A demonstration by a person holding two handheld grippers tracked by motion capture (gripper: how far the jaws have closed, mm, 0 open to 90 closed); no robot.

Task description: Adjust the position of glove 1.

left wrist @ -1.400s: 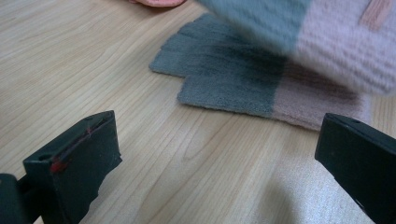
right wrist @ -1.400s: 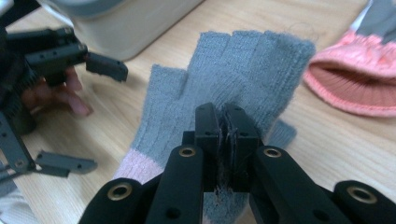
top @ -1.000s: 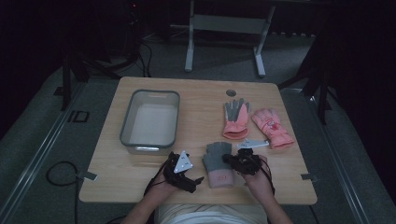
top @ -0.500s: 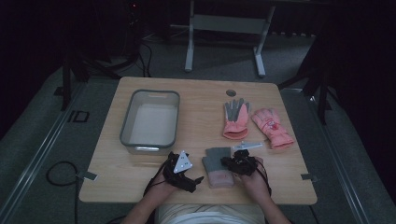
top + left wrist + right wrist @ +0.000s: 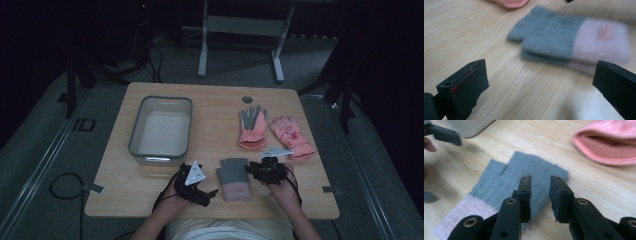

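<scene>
The soft, light grey glove [image 5: 233, 177] lies flat on the tabletop [image 5: 215, 105] between the wide-open left gripper [image 5: 202, 192] and the right gripper [image 5: 540, 188], whose empty jaws have just been opening; pinch its thick cuff

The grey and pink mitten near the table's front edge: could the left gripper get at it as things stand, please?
Probably yes: the left gripper stands open with bare table between it and the mitten, though the right gripper hovers over the mitten's far side.
</scene>
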